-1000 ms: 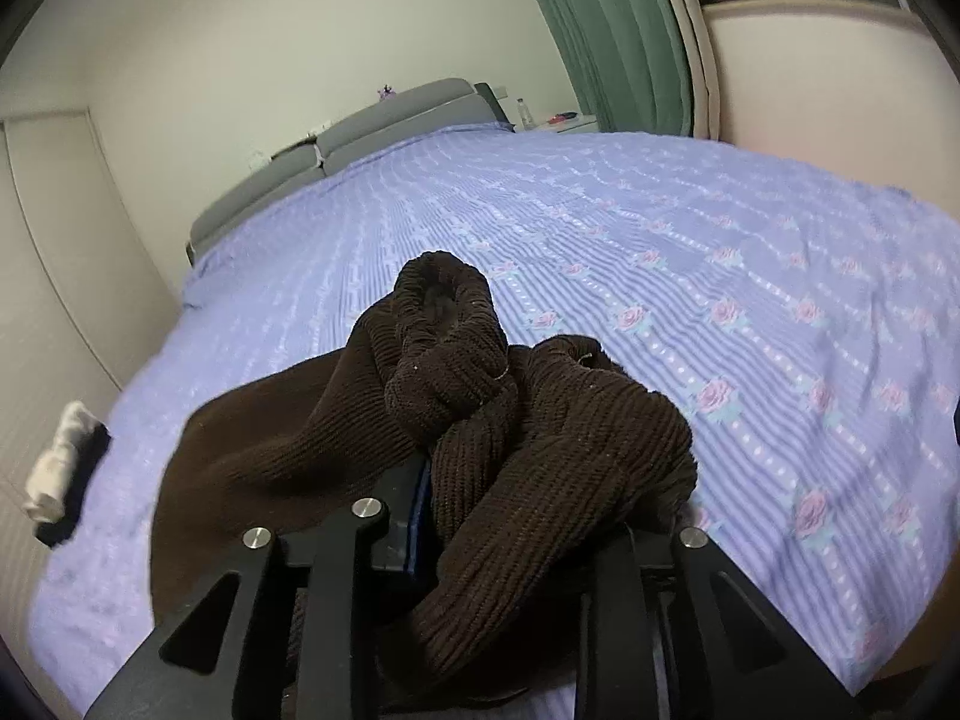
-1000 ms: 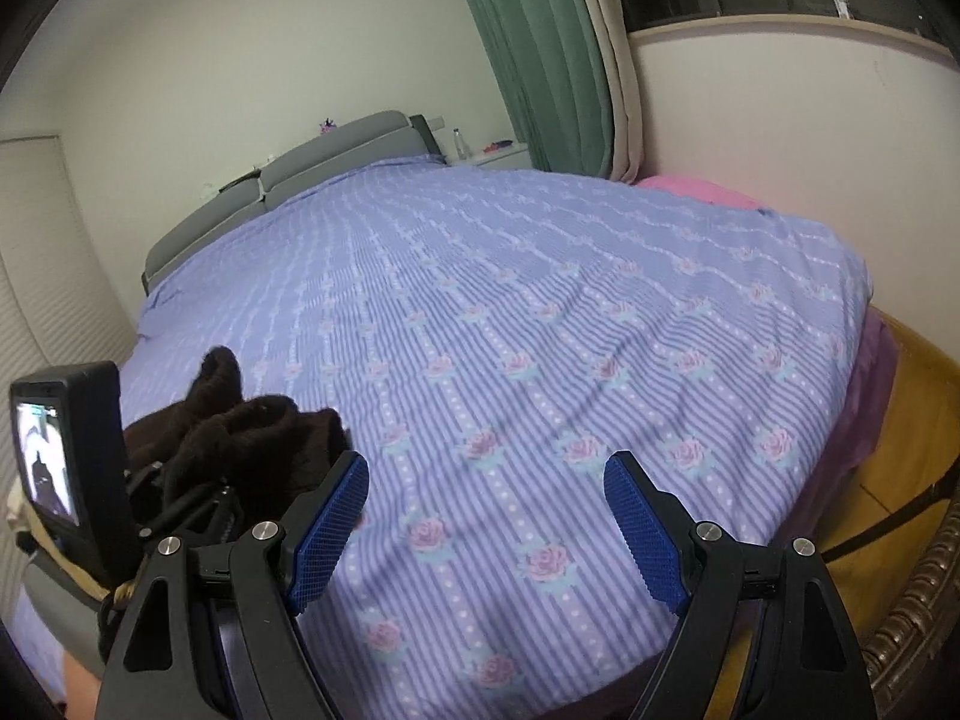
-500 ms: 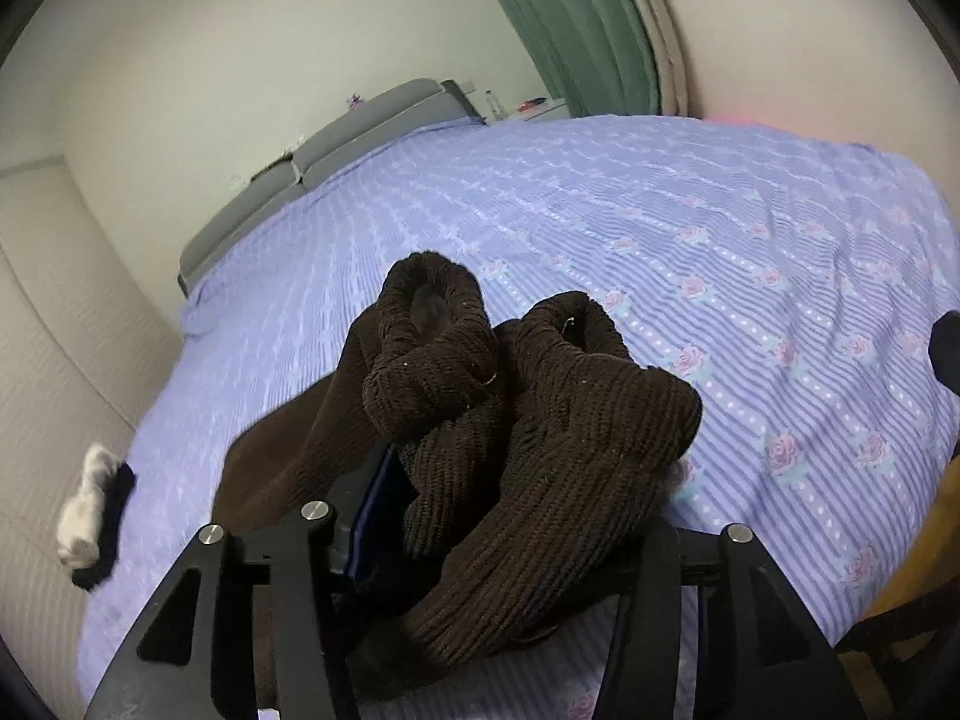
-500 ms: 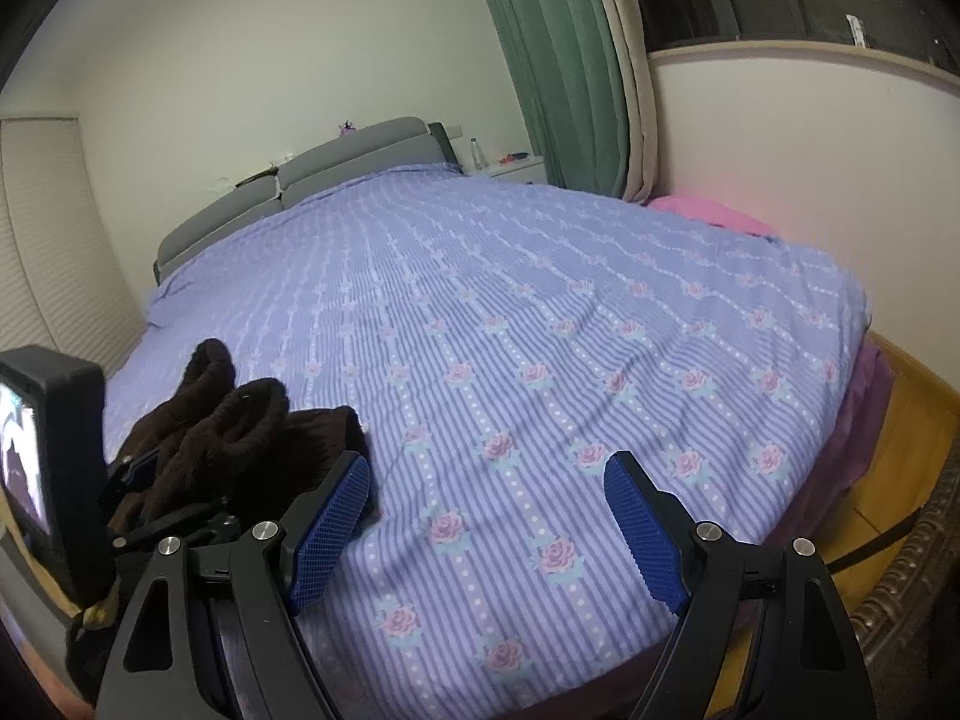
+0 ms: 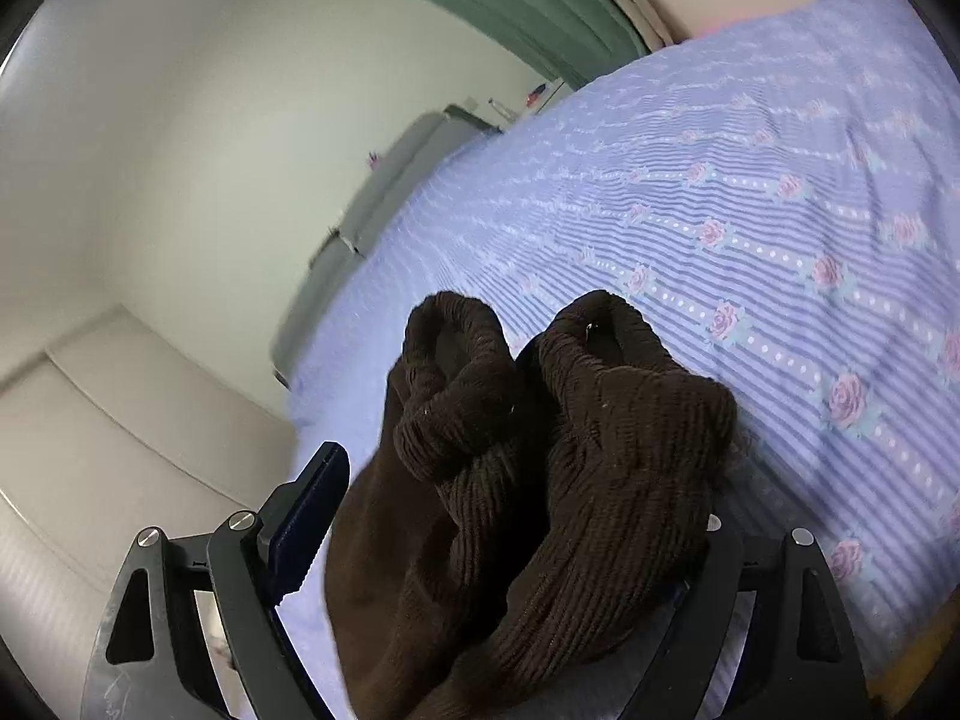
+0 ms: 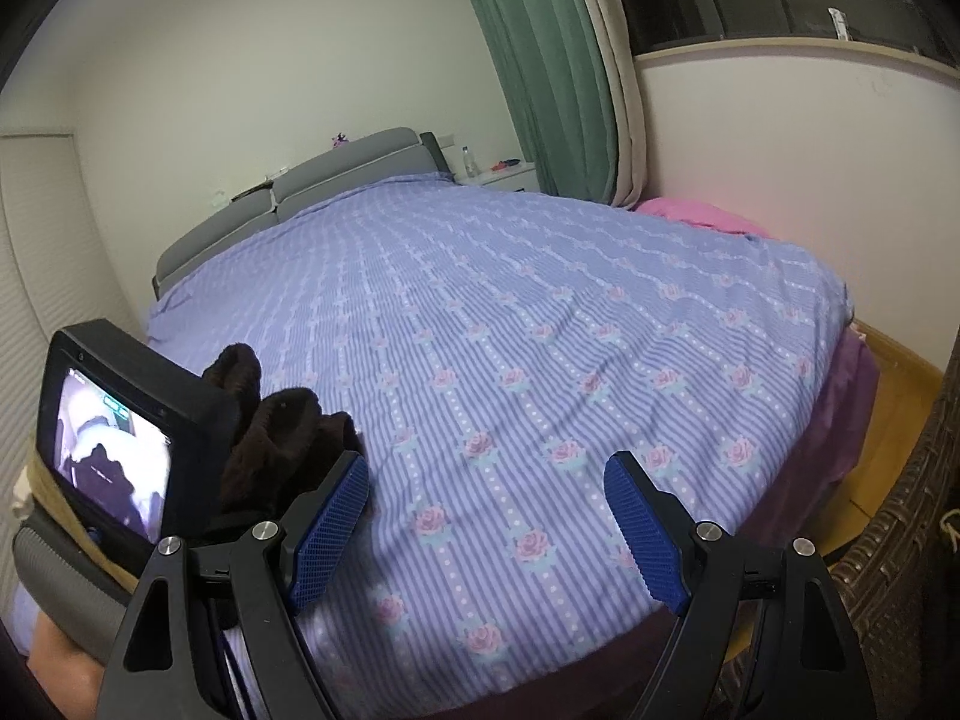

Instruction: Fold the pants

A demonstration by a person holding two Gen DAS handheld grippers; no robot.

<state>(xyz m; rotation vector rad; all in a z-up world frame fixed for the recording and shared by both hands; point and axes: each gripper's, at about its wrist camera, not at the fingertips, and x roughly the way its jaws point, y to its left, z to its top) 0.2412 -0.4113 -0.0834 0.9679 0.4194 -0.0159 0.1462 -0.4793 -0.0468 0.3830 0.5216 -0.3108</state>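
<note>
Left wrist view: brown corduroy pants [image 5: 540, 480] bunched between the left hand-held gripper [image 5: 498, 540] fingers, above the bed [image 5: 780, 210] edge; grip state unclear | right hand-held gripper [image 6: 486, 516] spread wide, holding nothing, over the floral bedspread

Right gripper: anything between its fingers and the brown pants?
Nothing but bedspread. In the right wrist view, the open right gripper has only striped floral fabric between it and the brown corduroy pants, bunched in the left gripper.
</note>
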